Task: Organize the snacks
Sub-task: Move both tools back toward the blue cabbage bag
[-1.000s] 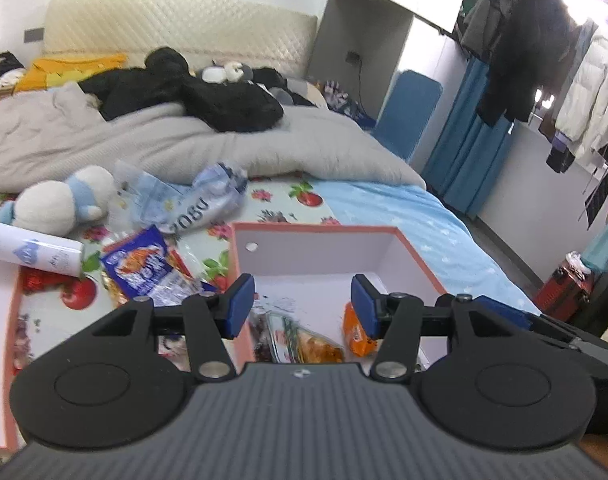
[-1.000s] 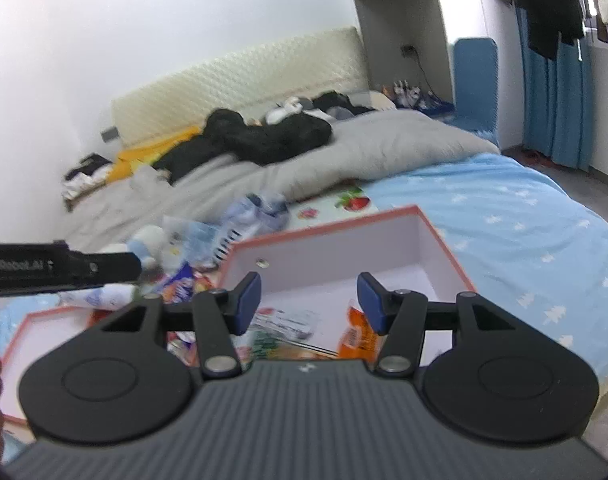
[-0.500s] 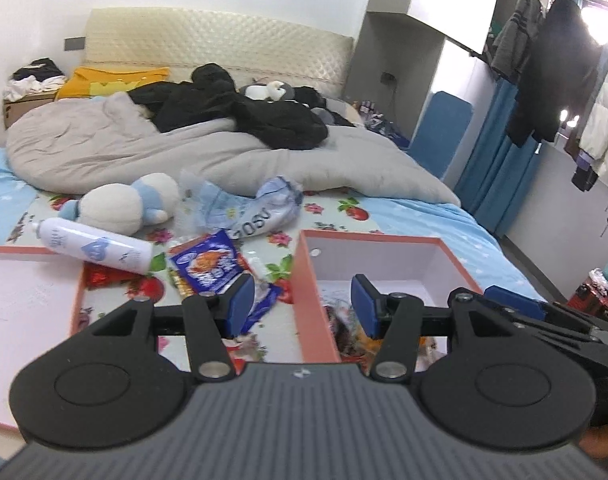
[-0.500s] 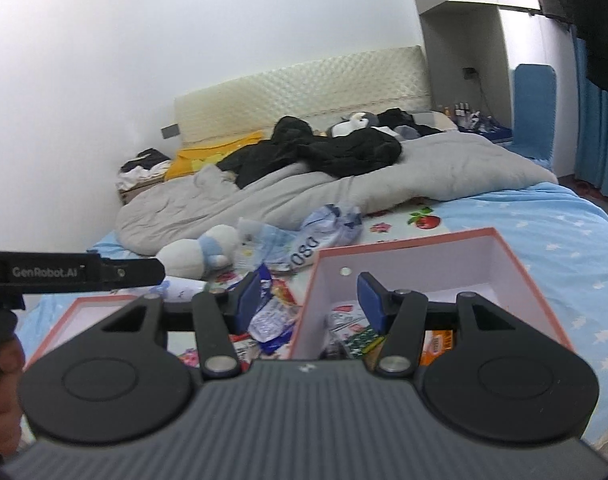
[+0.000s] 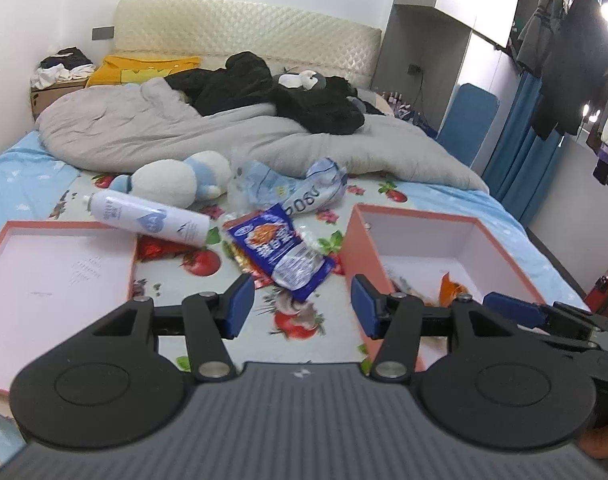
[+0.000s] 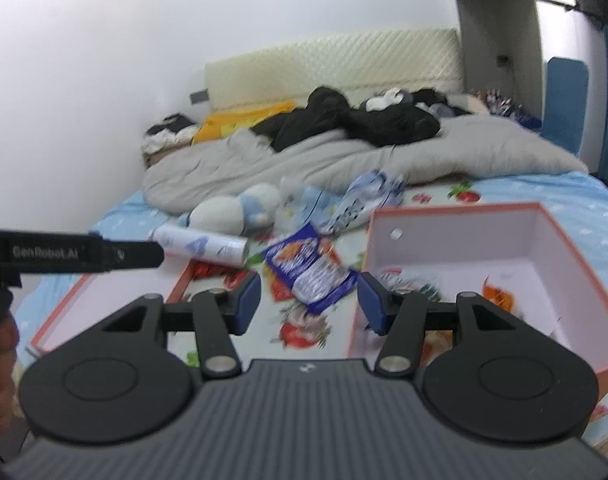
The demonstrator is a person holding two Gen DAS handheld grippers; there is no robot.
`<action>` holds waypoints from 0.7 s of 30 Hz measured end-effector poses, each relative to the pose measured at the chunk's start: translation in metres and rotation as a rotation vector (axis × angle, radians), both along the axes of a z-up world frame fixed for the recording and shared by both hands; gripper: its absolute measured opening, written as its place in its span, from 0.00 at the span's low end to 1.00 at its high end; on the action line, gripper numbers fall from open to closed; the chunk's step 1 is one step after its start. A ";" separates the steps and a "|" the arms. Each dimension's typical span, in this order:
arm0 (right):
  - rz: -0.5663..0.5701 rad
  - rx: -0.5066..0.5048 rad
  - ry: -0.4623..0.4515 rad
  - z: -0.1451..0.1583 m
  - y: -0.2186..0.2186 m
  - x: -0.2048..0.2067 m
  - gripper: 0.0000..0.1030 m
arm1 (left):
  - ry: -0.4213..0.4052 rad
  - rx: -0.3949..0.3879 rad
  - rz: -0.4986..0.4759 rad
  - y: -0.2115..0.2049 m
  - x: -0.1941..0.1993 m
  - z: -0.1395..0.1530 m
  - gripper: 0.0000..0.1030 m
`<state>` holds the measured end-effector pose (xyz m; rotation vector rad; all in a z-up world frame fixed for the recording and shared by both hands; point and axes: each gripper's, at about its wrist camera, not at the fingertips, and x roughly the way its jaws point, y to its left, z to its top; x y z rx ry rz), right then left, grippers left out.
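Hovering spread wide and empty: left gripper (image 5: 302,304) and right gripper (image 6: 309,300) fingers, above the blue snack packet (image 5: 282,252) lying on the fruit-print bed cover (image 5: 208,276), just left of the pink box (image 5: 456,240) holding other snacks.

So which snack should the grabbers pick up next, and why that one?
Probably the blue packet. It lies loose on the bed between the lid and the box, just ahead of the open, empty left gripper. Snacks already sit in the box, so easing forward to grab it seems sensible.
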<state>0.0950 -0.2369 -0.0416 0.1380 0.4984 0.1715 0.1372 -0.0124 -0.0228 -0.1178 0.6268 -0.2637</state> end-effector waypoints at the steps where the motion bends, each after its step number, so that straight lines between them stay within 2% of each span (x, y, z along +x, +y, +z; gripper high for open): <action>1: 0.005 -0.002 0.007 -0.003 0.004 -0.001 0.54 | 0.005 0.003 0.002 0.005 -0.002 -0.003 0.58; 17: 0.024 0.027 0.026 -0.028 0.044 -0.027 0.54 | 0.109 -0.042 0.030 0.051 -0.021 -0.049 0.58; 21: 0.030 0.005 0.020 -0.033 0.053 -0.029 0.54 | 0.125 -0.050 0.050 0.058 -0.017 -0.062 0.58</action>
